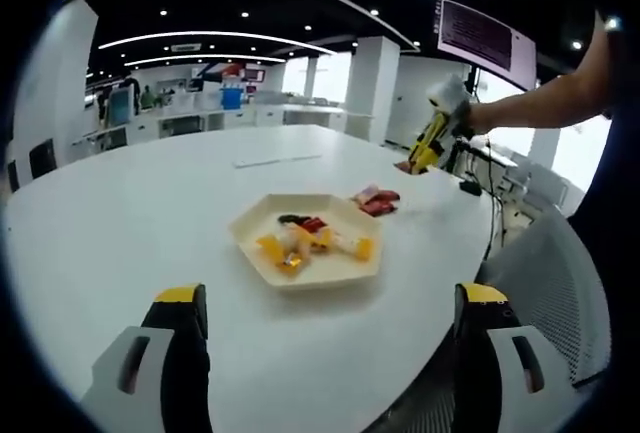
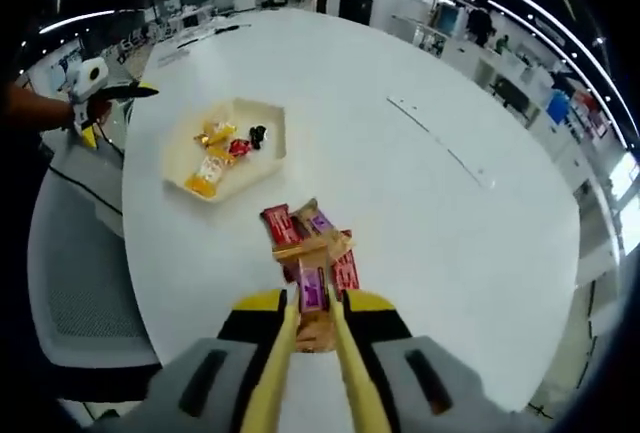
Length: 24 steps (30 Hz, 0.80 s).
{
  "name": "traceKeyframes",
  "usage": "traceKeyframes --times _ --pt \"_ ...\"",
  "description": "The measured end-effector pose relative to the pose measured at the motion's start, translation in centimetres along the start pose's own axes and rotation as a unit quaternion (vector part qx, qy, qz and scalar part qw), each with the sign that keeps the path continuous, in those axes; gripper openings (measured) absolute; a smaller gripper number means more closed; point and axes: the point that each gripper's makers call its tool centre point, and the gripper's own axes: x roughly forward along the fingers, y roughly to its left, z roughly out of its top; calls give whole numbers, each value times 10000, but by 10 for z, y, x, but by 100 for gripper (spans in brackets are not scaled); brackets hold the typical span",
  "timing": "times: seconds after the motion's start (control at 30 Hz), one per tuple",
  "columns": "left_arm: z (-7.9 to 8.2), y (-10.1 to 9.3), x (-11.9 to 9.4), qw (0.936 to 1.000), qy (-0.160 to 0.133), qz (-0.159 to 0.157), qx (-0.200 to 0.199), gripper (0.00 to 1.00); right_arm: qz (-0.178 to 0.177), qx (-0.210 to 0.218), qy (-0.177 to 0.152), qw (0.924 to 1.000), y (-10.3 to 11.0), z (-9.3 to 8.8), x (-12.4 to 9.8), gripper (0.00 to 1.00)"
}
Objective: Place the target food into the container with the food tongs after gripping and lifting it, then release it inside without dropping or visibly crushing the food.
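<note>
Several wrapped snacks [image 2: 312, 245] lie in a loose pile on the white table [image 2: 420, 183], just ahead of the right gripper [image 2: 312, 303]. That gripper's jaws are pressed in on a pair of yellow tongs [image 2: 300, 373], whose tips meet on a purple-wrapped snack [image 2: 312, 288] at the near edge of the pile. I cannot tell whether it is lifted or resting on the table. The tray [image 2: 275, 148], already carrying some sweets, sits well apart from the pile, toward the table's edge.

In the left gripper view, the left gripper [image 1: 330, 303] hangs low over the near table edge with its jaws wide apart and nothing between them; the tray [image 1: 250, 238] is ahead of it and the pile [image 1: 376, 200] beyond.

My reading of the risks: the tongs' tips are narrow and the wrapper slick, so a light squeeze could let the snack slip out on the way to the tray. Too hard a squeeze could crush it. Neighbouring wrappers touch it and may drag along, then fall short of the tray.
</note>
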Motion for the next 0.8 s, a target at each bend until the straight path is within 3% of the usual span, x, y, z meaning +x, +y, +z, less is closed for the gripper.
traceKeyframes --times 0.43,0.8 --pt "2 2 -1 10000 -41 62 25 99 -11 -91 -85 9999 3 17 -1 20" --pt "1 1 0 10000 -38 39 68 99 113 -342 -187 9992 18 46 5 21"
